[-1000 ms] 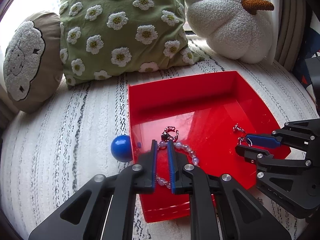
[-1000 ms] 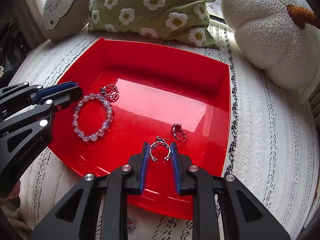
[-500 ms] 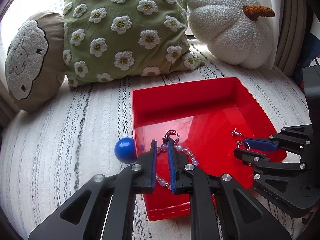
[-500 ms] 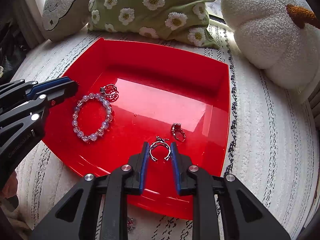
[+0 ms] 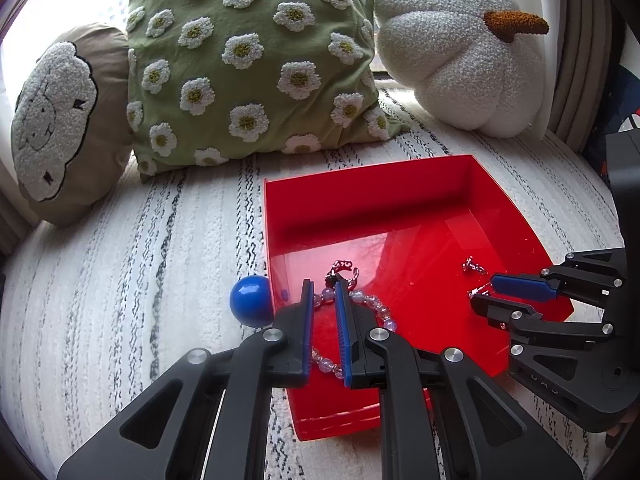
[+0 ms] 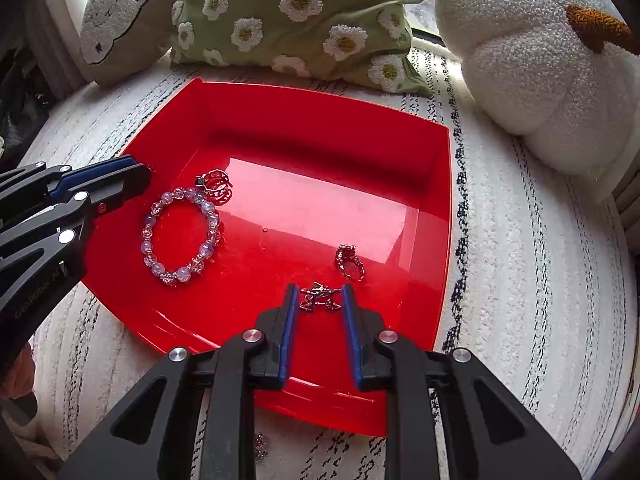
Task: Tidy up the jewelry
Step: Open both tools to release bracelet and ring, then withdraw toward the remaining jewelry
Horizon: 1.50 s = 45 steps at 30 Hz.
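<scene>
The right hand-held gripper (image 6: 318,300) is nearly closed around the silver ring (image 6: 319,298), pinch unconfirmed; the left hand-held gripper (image 5: 322,294) is pressed together, empty; the ring is best lowered onto the red tray (image 6: 320,128) before release.

A home is indicated, most likely a window seat or daybed in a living room or bedroom; a soft white cover with black woven stripes (image 5: 120,280) is spread over the whole surface; three decorative cushions are propped along the back: a green one sewn with white daisies (image 5: 256,60), a beige one bearing a fluffy sheep face (image 5: 56,120), and a white plush pumpkin with a brown stem (image 5: 460,56); bright daylight is seen behind them, as from a window; folds of curtain (image 5: 576,60) are hung at the right edge; nothing industrial or commercial is shown.
</scene>
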Each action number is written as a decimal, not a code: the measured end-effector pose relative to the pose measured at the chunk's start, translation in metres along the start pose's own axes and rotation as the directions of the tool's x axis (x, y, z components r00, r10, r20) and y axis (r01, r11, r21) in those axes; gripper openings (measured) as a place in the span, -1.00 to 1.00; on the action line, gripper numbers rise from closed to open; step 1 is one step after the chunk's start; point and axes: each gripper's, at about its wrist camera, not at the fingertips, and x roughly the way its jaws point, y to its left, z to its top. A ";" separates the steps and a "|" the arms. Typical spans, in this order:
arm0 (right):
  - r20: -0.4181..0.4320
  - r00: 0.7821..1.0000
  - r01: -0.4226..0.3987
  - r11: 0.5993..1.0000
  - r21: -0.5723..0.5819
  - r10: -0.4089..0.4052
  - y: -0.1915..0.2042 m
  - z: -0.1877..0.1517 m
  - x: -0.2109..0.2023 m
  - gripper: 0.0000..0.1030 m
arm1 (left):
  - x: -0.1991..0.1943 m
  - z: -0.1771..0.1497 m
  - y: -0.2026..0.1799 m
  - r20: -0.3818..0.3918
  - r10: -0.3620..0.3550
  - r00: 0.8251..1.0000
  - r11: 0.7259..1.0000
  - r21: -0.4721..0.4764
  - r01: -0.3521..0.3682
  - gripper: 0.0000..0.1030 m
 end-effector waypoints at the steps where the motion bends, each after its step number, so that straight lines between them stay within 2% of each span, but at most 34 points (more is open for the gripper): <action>1: 0.002 1.000 0.000 1.000 0.004 0.000 -0.001 0.000 -0.001 -0.51 | 0.000 0.000 0.000 -0.001 0.000 1.000 1.000 0.000 0.000 -0.79; 2: 0.007 1.000 0.001 1.000 0.007 -0.001 -0.001 0.000 -0.002 -0.38 | 0.000 0.000 0.000 -0.001 0.001 1.000 1.000 -0.001 -0.001 -0.79; 5: 0.021 1.000 0.001 1.000 0.006 -0.001 0.000 0.000 -0.006 -0.22 | 0.001 0.000 0.001 -0.003 0.000 1.000 1.000 -0.003 0.000 -0.79; 9: 0.029 1.000 0.009 1.000 0.004 -0.009 0.001 0.000 -0.008 -0.13 | 0.000 0.000 0.000 -0.002 0.000 1.000 1.000 -0.001 0.000 -0.79; 12: 0.037 0.999 0.012 1.000 0.005 -0.013 0.001 -0.001 -0.010 0.02 | 0.000 0.000 0.000 -0.001 0.000 1.000 1.000 0.001 0.000 -0.79; 25: 0.061 0.998 0.015 1.000 0.009 -0.016 0.000 -0.002 -0.019 0.06 | -0.003 0.000 0.000 0.002 -0.003 1.000 1.000 -0.003 0.003 -0.79; 30: 0.124 0.991 0.038 0.999 0.012 -0.039 -0.004 -0.009 -0.046 0.07 | -0.023 -0.003 0.001 0.030 -0.009 1.000 1.000 -0.016 0.009 -0.79; 32: 0.162 0.986 0.049 0.999 0.017 -0.051 -0.008 -0.016 -0.063 0.21 | -0.034 -0.008 0.001 0.038 -0.011 0.999 1.000 -0.021 0.012 -0.76; 36: 0.248 0.963 0.103 0.994 0.025 -0.106 -0.009 -0.037 -0.097 0.32 | -0.062 -0.025 0.000 0.079 -0.005 0.997 0.999 -0.035 0.008 -0.23; 38: 0.275 0.957 0.088 0.995 0.047 -0.098 -0.011 -0.054 -0.109 0.42 | -0.074 -0.038 0.000 0.089 -0.020 0.996 0.999 -0.039 0.024 -0.11; 42: 0.297 0.953 0.040 0.996 0.083 -0.063 -0.012 -0.090 -0.121 0.49 | -0.093 -0.069 0.000 0.102 -0.043 0.994 0.998 -0.045 0.048 0.13; 44: 0.306 0.951 0.022 0.996 0.088 -0.048 -0.008 -0.107 -0.123 0.59 | -0.099 -0.084 -0.002 0.098 -0.050 0.994 0.998 -0.039 0.054 0.35; 45: 0.308 0.950 0.017 0.996 0.093 -0.045 -0.006 -0.116 -0.123 0.60 | -0.102 -0.091 -0.002 0.099 -0.050 0.994 0.998 -0.035 0.054 0.54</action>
